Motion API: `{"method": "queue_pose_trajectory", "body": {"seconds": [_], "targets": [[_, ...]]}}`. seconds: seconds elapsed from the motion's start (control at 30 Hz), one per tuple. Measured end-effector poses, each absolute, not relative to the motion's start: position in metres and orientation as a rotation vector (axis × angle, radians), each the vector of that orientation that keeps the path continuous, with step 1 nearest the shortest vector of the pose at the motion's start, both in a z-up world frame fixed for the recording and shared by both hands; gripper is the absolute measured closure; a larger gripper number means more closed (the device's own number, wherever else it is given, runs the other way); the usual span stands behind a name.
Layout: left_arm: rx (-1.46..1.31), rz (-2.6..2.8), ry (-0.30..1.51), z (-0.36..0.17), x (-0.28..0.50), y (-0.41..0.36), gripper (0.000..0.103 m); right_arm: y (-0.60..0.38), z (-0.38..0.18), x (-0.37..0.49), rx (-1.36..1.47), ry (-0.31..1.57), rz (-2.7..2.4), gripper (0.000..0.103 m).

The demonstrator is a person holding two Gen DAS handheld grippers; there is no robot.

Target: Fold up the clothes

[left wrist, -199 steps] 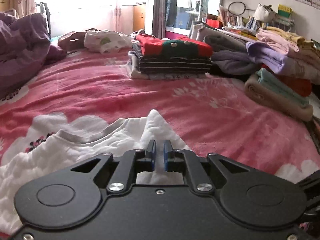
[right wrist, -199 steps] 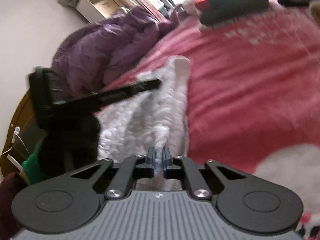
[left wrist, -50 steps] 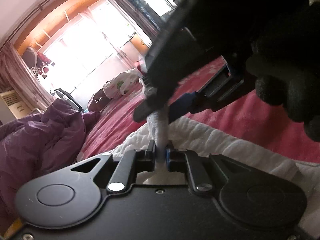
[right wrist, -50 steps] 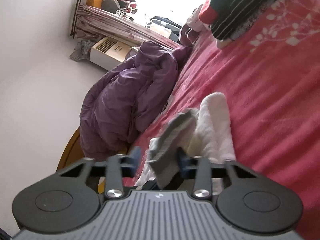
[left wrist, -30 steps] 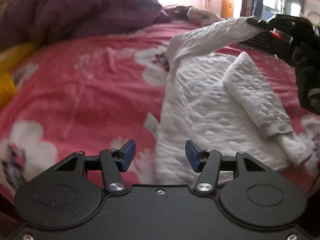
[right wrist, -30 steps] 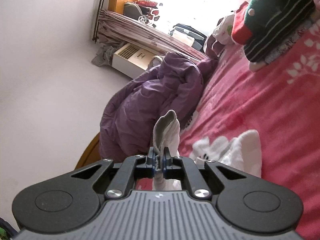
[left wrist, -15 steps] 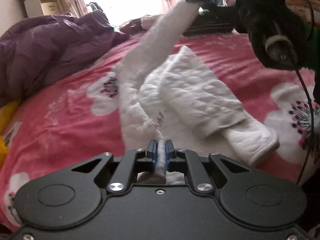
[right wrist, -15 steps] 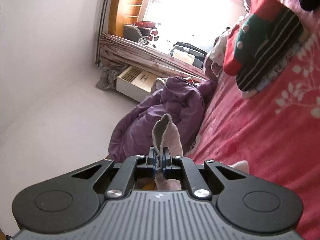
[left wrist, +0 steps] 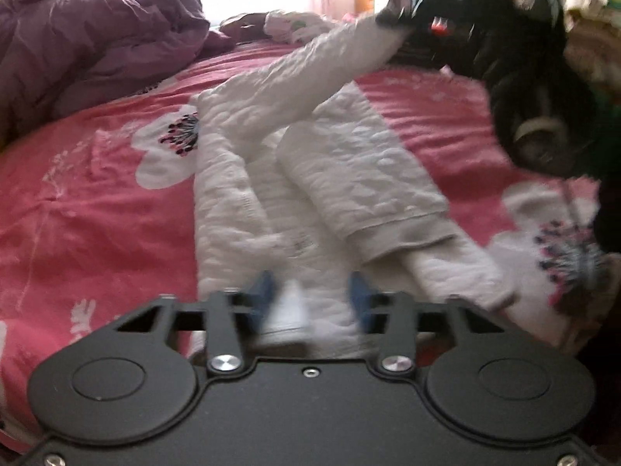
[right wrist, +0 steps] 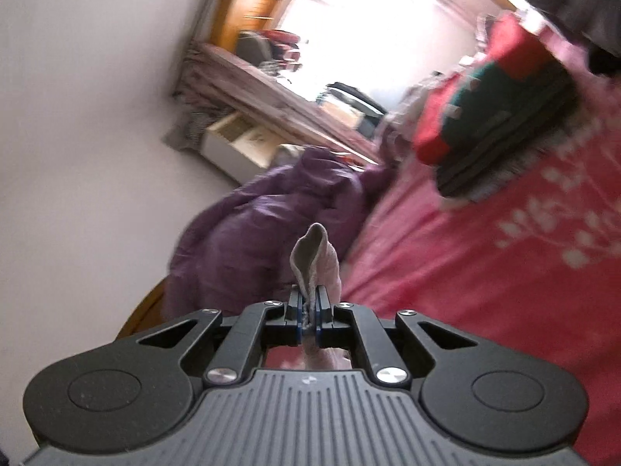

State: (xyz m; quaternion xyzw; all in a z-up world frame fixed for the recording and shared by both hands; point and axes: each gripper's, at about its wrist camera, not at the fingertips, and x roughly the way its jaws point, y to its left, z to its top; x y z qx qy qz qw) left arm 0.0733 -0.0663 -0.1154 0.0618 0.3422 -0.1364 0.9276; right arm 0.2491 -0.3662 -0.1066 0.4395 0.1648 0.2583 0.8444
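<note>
My left gripper (left wrist: 310, 299) has its jaws spread apart over the white garment's (left wrist: 349, 178) hem at 6 o'clock. My right gripper (right wrist: 308, 316) jaws pinch its gray-edged corner, lifted off the bed (left wrist: 77, 202) toward 1 o'clock.

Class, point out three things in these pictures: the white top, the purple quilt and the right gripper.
white top (left wrist: 361, 163), left wrist view, on its folded sleeve.
purple quilt (left wrist: 89, 39), left wrist view, on its bunched middle.
right gripper (right wrist: 308, 312), right wrist view, between its fingertips, shut on cloth.
</note>
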Motion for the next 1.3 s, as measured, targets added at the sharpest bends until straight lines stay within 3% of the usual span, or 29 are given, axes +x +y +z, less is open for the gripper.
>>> {"method": "queue_pose_trajectory", "body": {"seconds": [0.17, 0.23, 0.4, 0.57, 0.67, 0.77, 0.87, 1.07, 1.3], "targets": [[0.126, -0.402, 0.694, -0.096, 0.053, -0.06, 0.054, -0.366, -0.112, 0.25, 0.944, 0.348, 0.543, 0.095], [0.113, -0.429, 0.67, -0.083, 0.046, -0.054, 0.068, -0.365, -0.111, 0.249, 0.932, 0.345, 0.547, 0.095], [0.14, -0.352, 0.583, -0.061, 0.048, -0.023, 0.075, -0.368, -0.115, 0.248, 0.938, 0.346, 0.533, 0.095], [0.014, -0.226, 0.569, -0.061, 0.059, 0.025, 0.076, -0.369, -0.117, 0.249, 0.933, 0.349, 0.52, 0.095], [0.092, -0.197, 0.596, -0.071, 0.063, 0.036, 0.076, -0.371, -0.118, 0.251, 0.93, 0.347, 0.513, 0.095], [0.231, -0.313, 0.624, -0.089, 0.065, 0.015, 0.076, -0.371, -0.12, 0.255, 0.935, 0.347, 0.506, 0.095], [0.351, -0.413, 0.639, -0.106, 0.07, -0.009, 0.086, -0.37, -0.122, 0.256, 0.94, 0.353, 0.506, 0.095], [0.45, -0.565, 0.658, -0.122, 0.096, -0.028, 0.086, -0.371, -0.122, 0.256, 0.931, 0.354, 0.504, 0.095], [0.318, -0.641, 0.678, -0.128, 0.117, -0.02, 0.086, -0.362, -0.117, 0.239, 0.866, 0.349, 0.512, 0.095]]}}
